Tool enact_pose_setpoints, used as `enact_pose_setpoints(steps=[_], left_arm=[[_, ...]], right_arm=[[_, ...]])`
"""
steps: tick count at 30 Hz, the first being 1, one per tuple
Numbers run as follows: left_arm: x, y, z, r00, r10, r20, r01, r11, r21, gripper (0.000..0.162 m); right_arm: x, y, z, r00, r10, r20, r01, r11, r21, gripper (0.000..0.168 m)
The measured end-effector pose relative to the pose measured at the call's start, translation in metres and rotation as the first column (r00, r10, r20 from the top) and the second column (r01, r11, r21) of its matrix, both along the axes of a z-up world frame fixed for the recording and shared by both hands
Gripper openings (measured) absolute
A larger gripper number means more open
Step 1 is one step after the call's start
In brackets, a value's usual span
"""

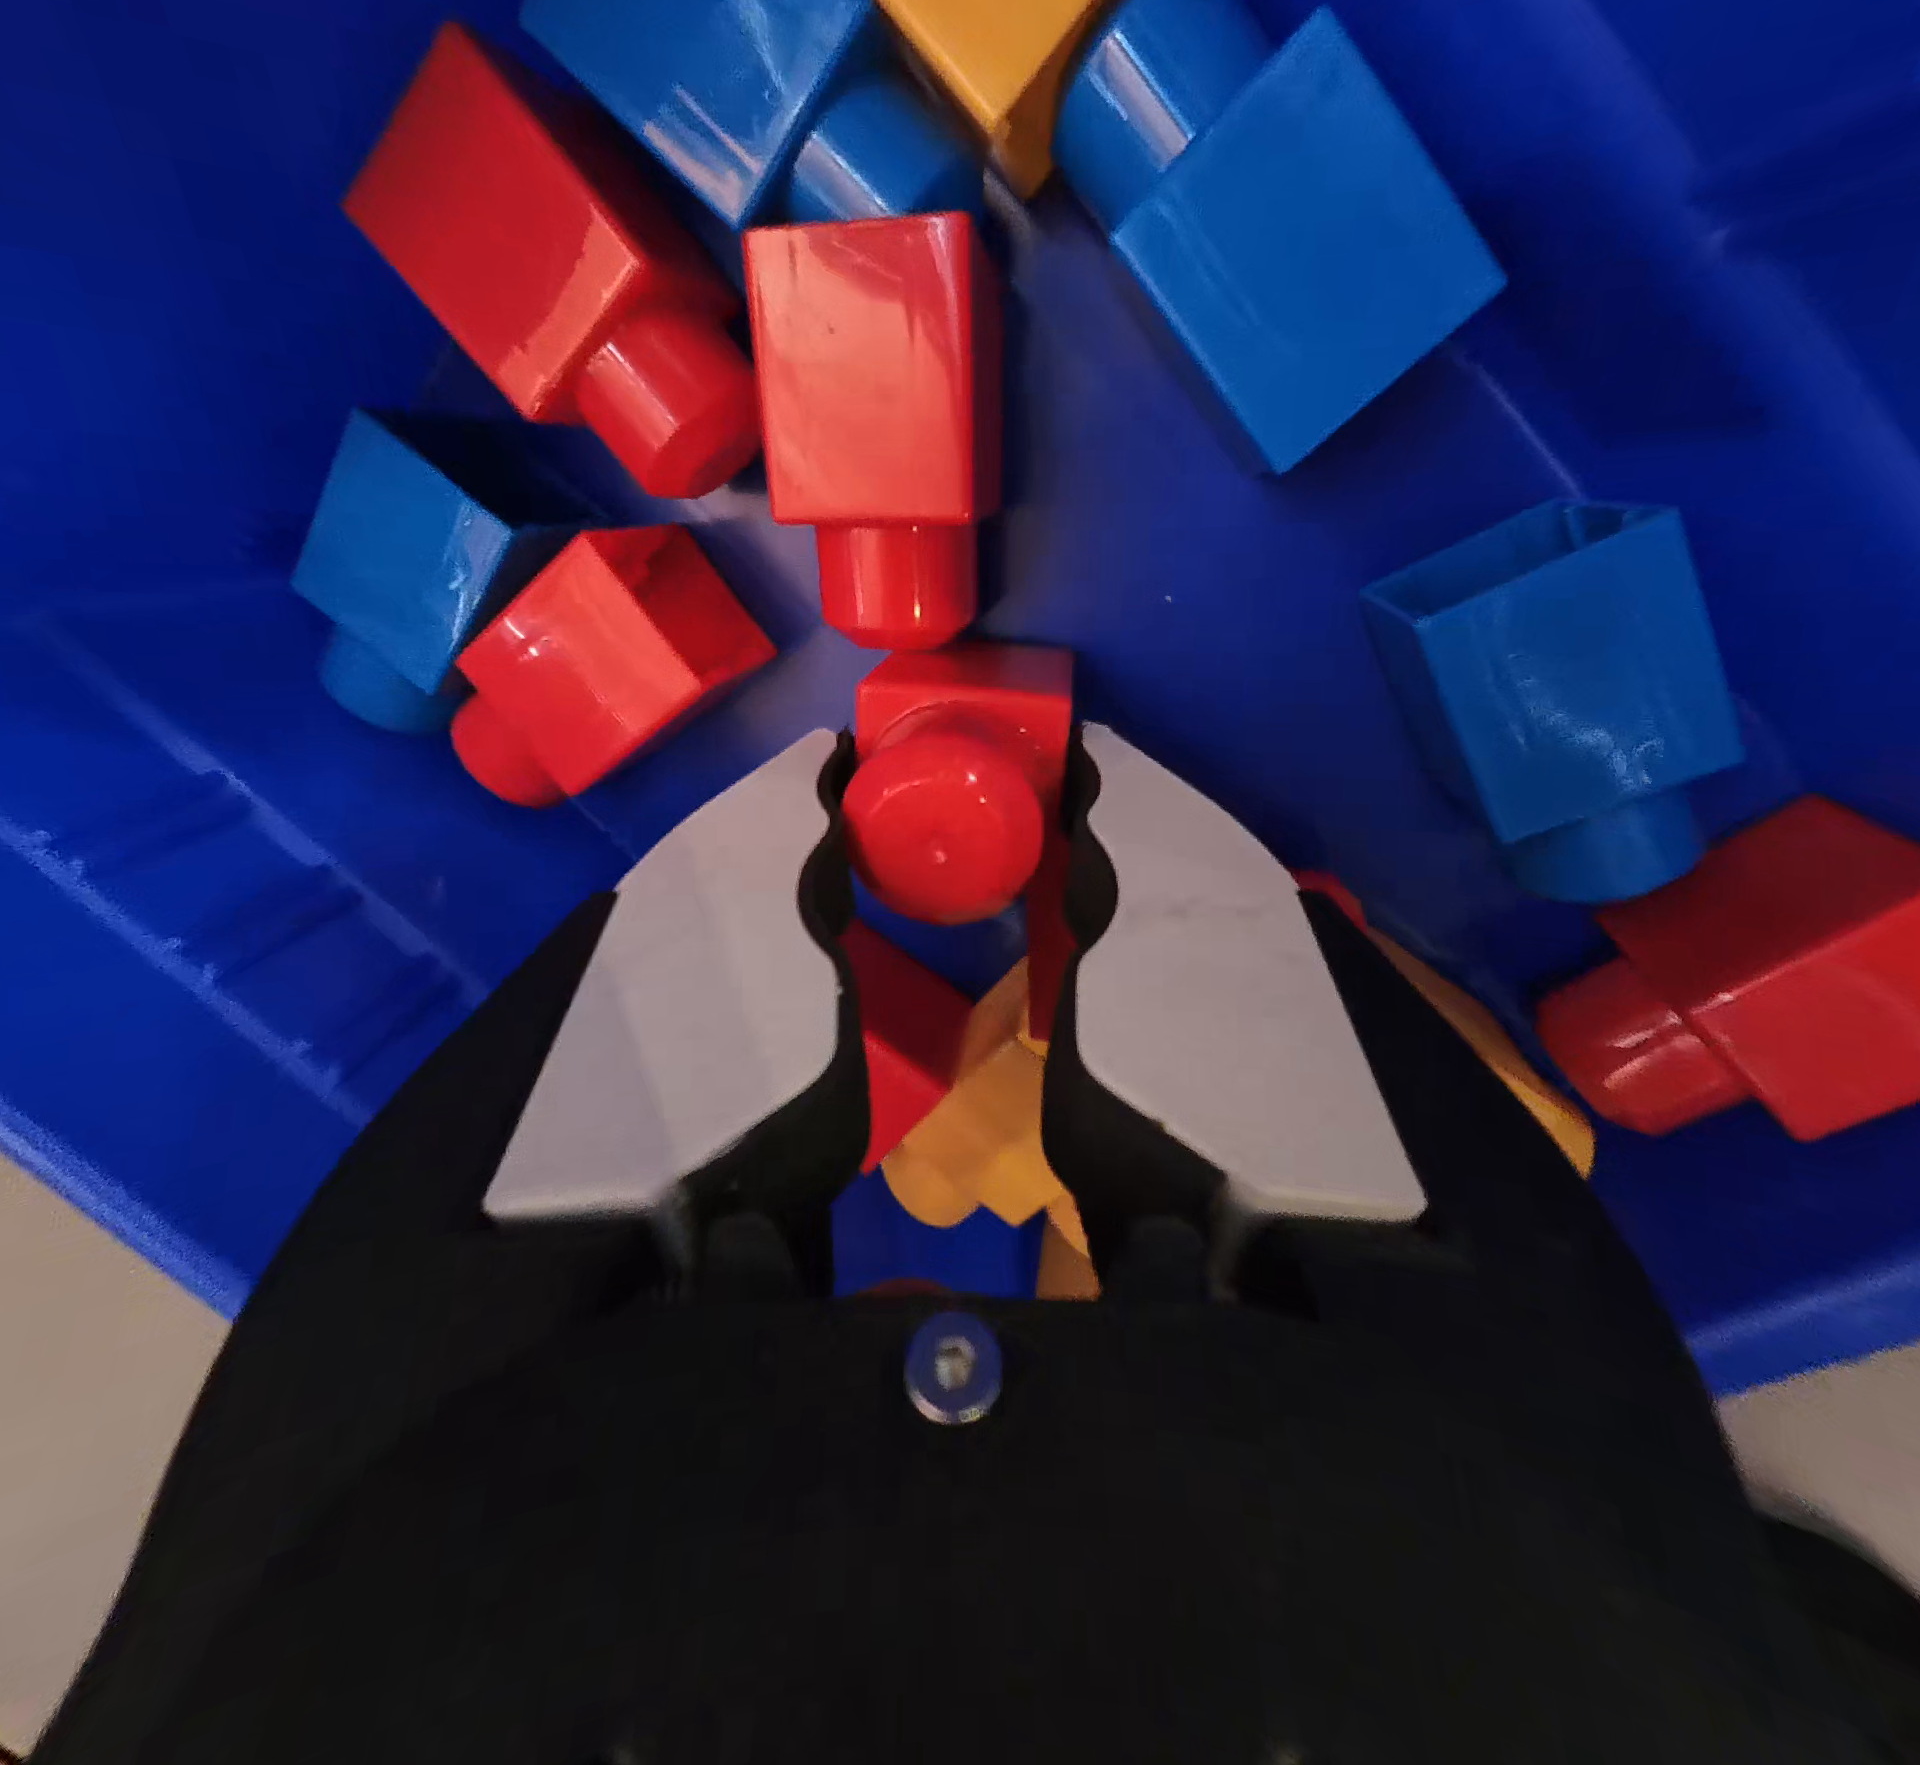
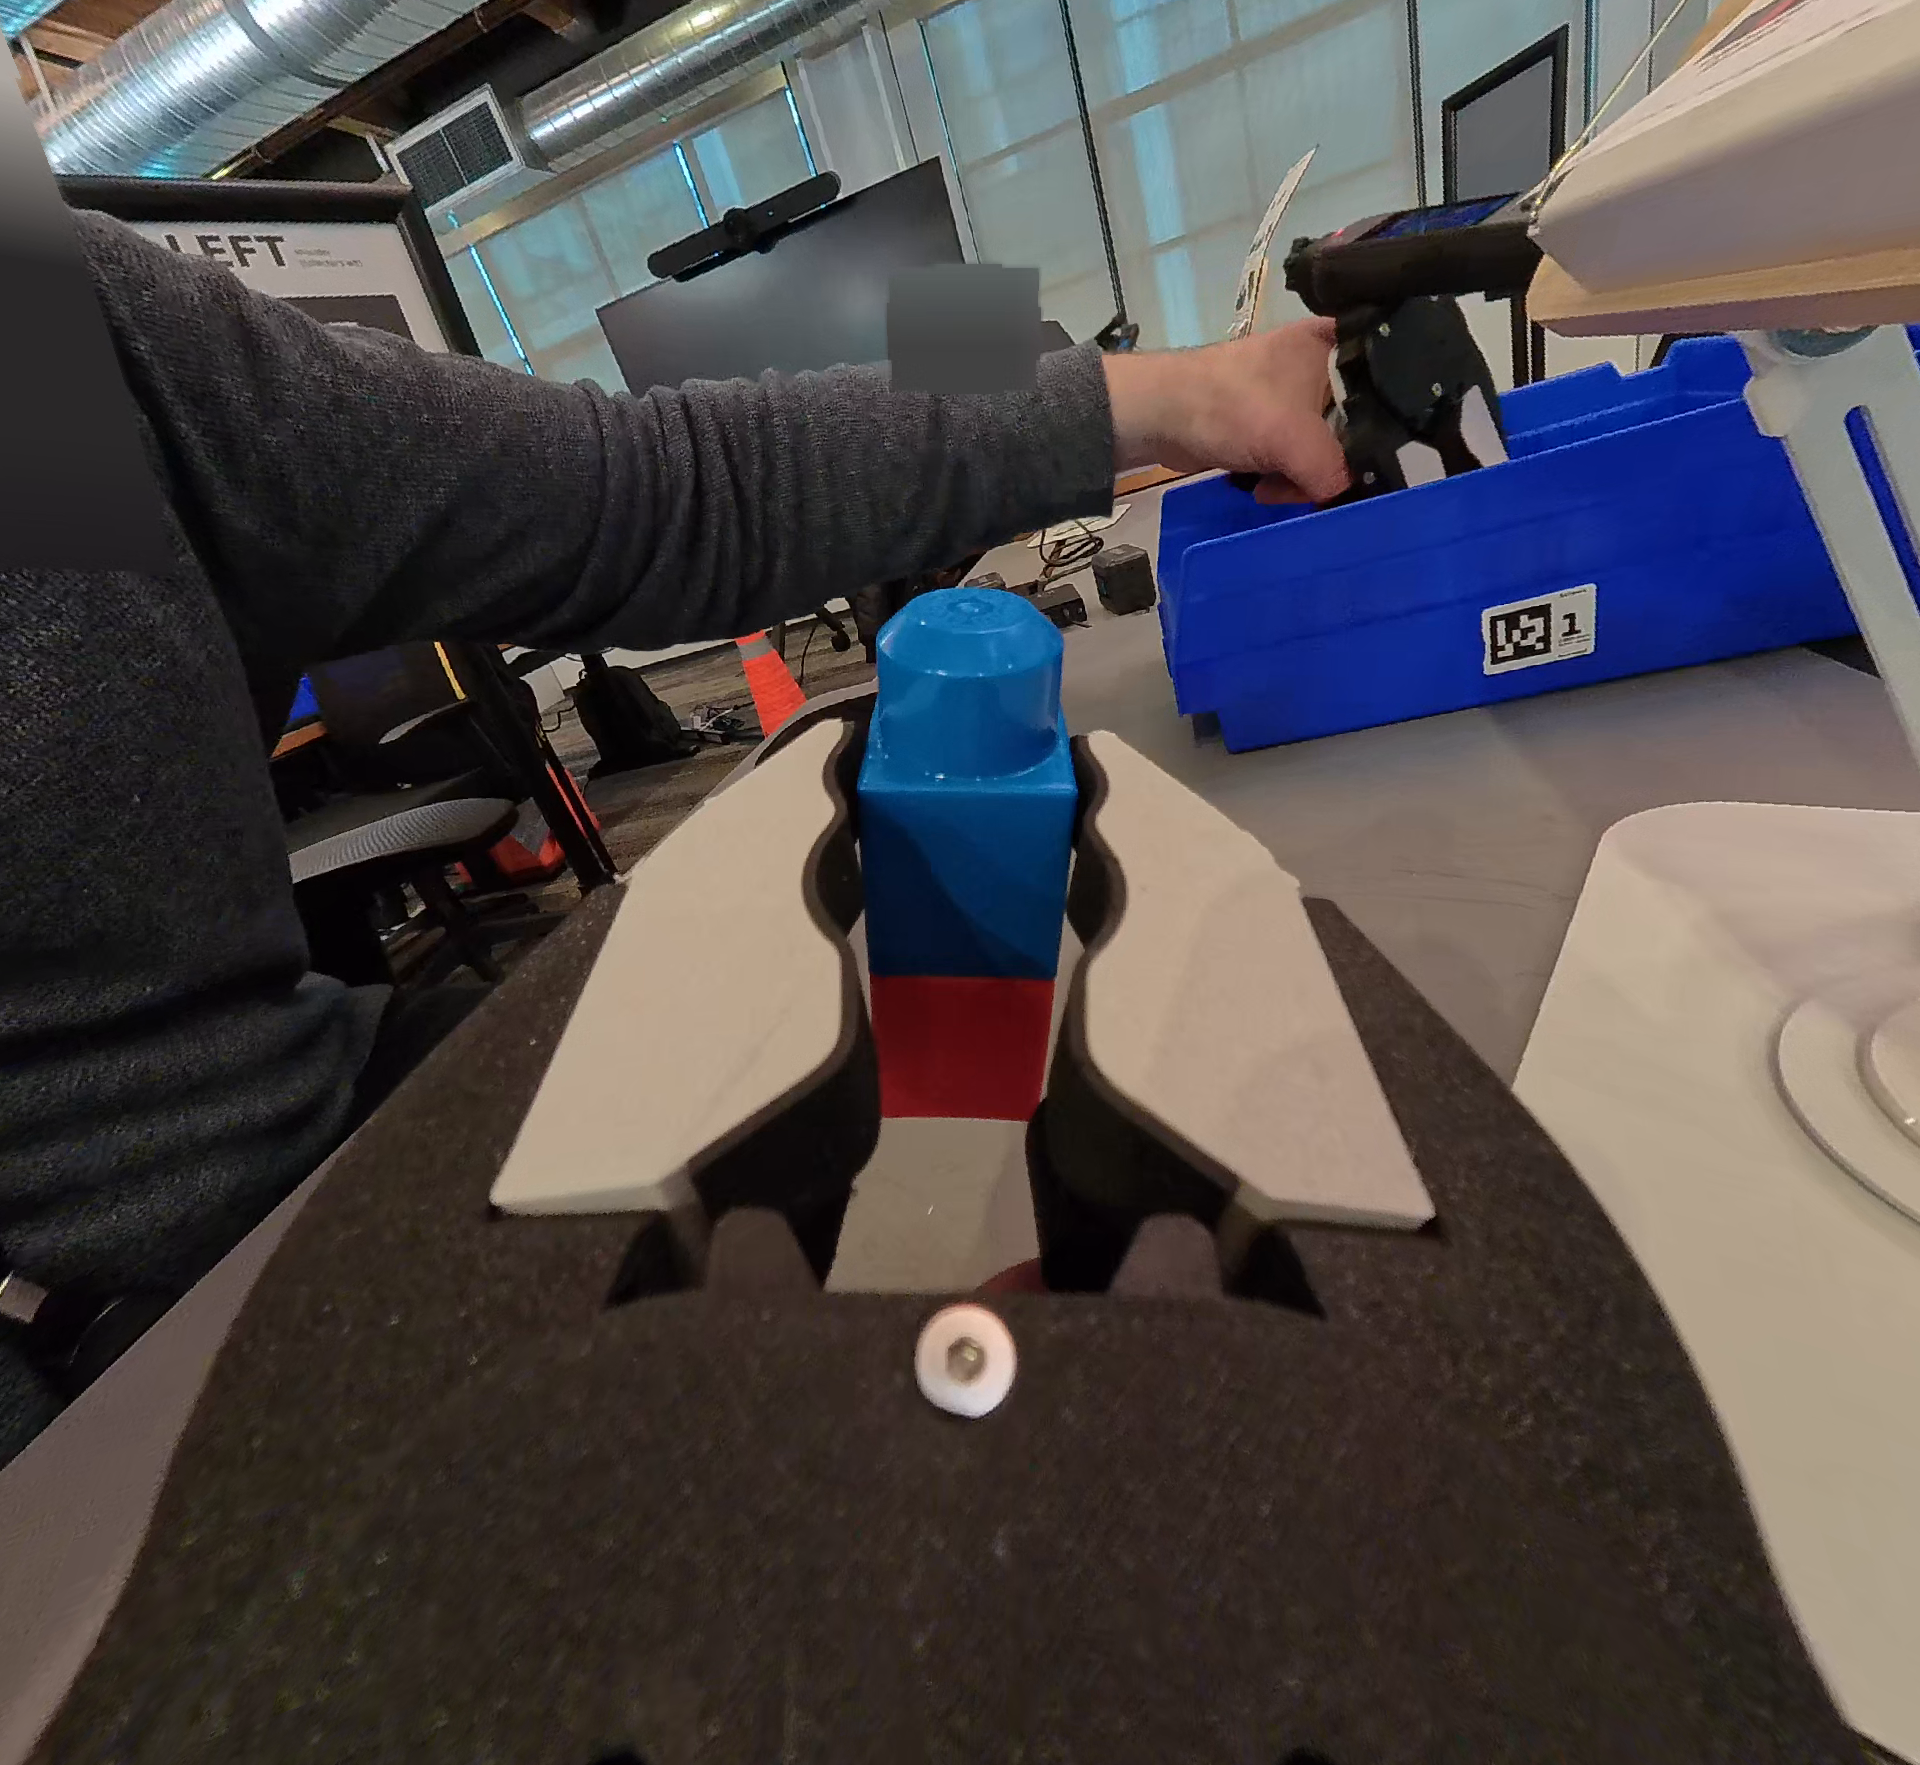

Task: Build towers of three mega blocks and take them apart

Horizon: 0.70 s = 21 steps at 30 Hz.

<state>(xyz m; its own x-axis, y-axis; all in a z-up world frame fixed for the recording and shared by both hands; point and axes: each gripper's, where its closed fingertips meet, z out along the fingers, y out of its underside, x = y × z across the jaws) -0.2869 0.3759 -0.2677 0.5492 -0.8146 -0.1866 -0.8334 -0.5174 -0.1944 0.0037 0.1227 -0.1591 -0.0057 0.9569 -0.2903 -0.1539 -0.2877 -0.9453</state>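
- Left wrist view: my left gripper [image 1: 958, 780] reaches down into the blue bin [image 1: 187, 884], its fingers [image 1: 717, 967] closed on a red block [image 1: 961, 780] whose stud faces back at me. Just ahead of the tips lies another red block [image 1: 873, 396]; loose blue, red and yellow blocks lie around and beneath.
- Right wrist view: my right gripper [image 2: 964, 780] clamps a two-block stack between its fingers [image 2: 727, 977]: a blue block [image 2: 966, 842], stud forward, seated on a red one [image 2: 961, 1045]. The bin [image 2: 1455, 572] sits on the bench [image 2: 1403, 822], ahead to the right.
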Motion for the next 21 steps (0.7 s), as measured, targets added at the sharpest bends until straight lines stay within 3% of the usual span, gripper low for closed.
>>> enact_pose_setpoints(steps=[3, 7, 13, 21], left_arm=[[0.006, -0.002, 0.018, 0.997, 0.026, 0.069, -0.029, 0.999, 0.033, 0.037], [0.035, -0.023, 0.071, 0.973, -0.001, 0.233, -0.025, 0.994, 0.108, 0.037], [0.119, -0.107, 0.154, 0.890, -0.187, 0.415, 0.134, 0.979, 0.155, 0.037], [0.234, -0.214, 0.159, 0.826, -0.450, 0.340, 0.461, 0.886, 0.054, 0.037]], right_arm=[[0.000, 0.000, 0.000, 1.000, -0.003, 0.001, 0.003, 1.000, -0.001, 0.036], [-0.001, 0.002, -0.001, 1.000, -0.016, 0.010, 0.016, 1.000, -0.001, 0.036], [-0.009, -0.001, -0.009, 0.995, -0.037, 0.094, 0.034, 0.999, 0.037, 0.036], [-0.016, -0.005, -0.016, 0.985, -0.045, 0.164, 0.032, 0.996, 0.079, 0.036]])
